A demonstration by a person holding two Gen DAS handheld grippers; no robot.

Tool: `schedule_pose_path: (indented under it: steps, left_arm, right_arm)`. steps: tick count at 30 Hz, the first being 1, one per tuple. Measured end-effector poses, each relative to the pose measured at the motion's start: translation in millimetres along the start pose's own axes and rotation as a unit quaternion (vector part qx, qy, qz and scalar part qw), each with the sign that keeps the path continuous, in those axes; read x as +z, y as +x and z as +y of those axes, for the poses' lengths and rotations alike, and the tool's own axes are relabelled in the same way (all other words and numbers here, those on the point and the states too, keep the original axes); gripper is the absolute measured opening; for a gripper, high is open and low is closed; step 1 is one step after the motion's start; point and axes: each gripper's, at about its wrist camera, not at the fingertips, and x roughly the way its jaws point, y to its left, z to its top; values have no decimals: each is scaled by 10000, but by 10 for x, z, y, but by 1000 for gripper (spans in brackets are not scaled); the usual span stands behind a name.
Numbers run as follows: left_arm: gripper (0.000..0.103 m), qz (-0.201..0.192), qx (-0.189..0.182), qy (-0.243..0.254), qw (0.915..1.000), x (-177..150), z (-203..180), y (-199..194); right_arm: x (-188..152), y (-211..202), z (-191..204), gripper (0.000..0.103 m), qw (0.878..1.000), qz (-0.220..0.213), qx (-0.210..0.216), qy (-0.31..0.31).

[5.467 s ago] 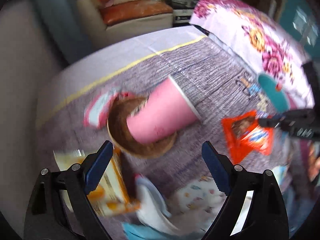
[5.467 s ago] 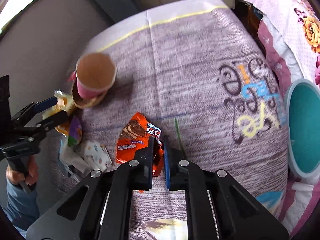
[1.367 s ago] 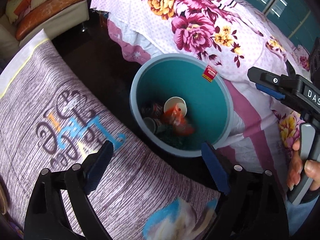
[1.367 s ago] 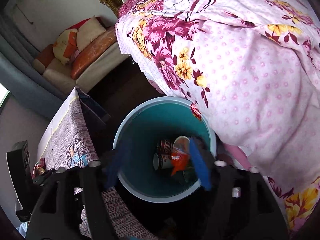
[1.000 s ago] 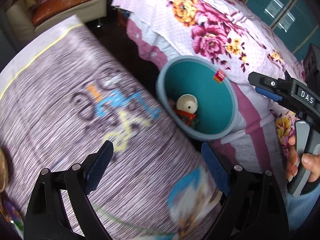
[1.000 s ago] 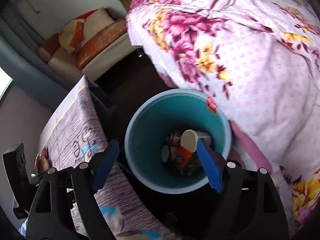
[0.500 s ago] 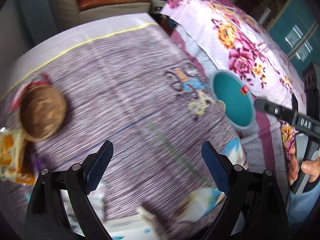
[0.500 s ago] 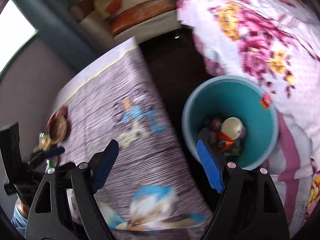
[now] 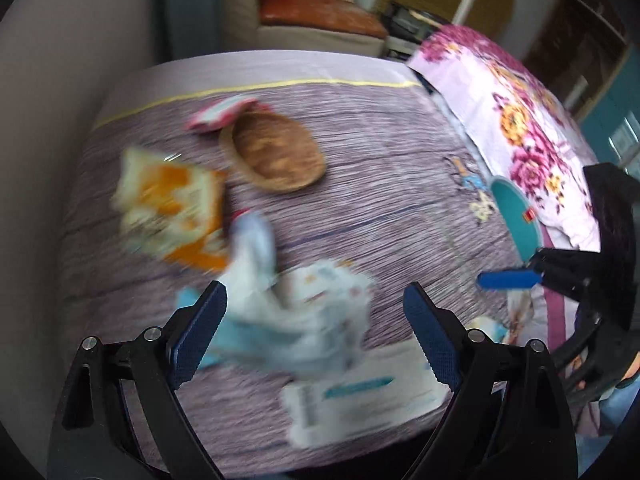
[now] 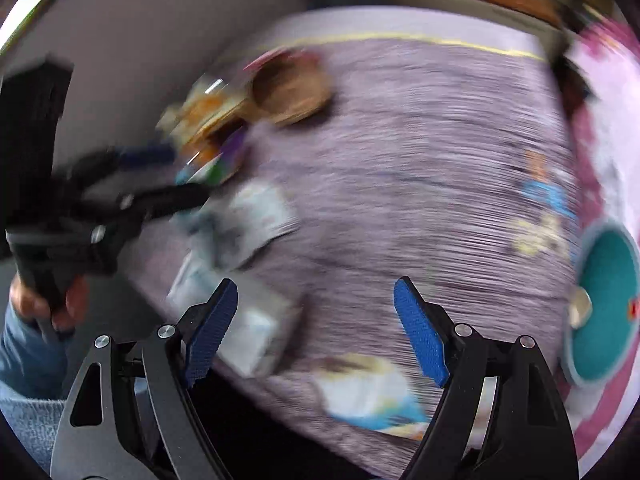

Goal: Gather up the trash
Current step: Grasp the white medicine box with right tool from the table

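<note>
Both views are motion-blurred over a table with a purple striped cloth (image 9: 380, 184). My left gripper (image 9: 316, 334) is open and empty above a crumpled white and light-blue wrapper pile (image 9: 296, 312). An orange and yellow snack packet (image 9: 172, 204) lies to the left, a flat white and teal packet (image 9: 360, 404) at the front edge. My right gripper (image 10: 316, 328) is open and empty above the cloth, with white wrappers (image 10: 240, 228) to its left. The teal trash bin (image 10: 604, 300) stands at the right edge, trash inside.
A round wooden bowl (image 9: 276, 152) sits on the far side of the table with a pink packet (image 9: 216, 114) behind it. A floral bedspread (image 9: 520, 120) lies beyond the right edge, a sofa (image 9: 304, 20) at the back. A hand (image 10: 48, 300) grips the left tool's handle.
Both grippers have swung away from the teal bin and back over the table. The wrapper pile, orange packet and bowl have come into the left view. Both stay open and empty.
</note>
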Motion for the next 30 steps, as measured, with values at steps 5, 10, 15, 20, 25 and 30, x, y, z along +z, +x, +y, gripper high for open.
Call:
schedule_pose_path:
  steps: [5,10,15,20,25,30]
  left_arm:
    - [90,-128,197,-668,9975,-348,491,-182]
    - [90,-157,217,-1166,9928,-593,811,-257]
    - [90,-136,319,-1326,9906,-736,970,-300]
    - [90,-53,341,-1338,9904,-776,1016,-219]
    - [90,90,322,-1301,9909,-784,1026,-65]
    - [90,159,246,-1245,9918,-770,1032,40]
  right_arm:
    - [114,387,600,77,9912,800,275,-1016]
    - [115,626,957,85,9759,1338,113,-1720]
    - [58,898,1125,85,9608,1782,-405,-2087]
    - [-17,1013,1194,85,9579,1745,-628,-2192]
    - [-161,971,1190,85,9600,1505,-685,-2259]
    - [-261,766,1019,73,9758,1098,-557,-1806]
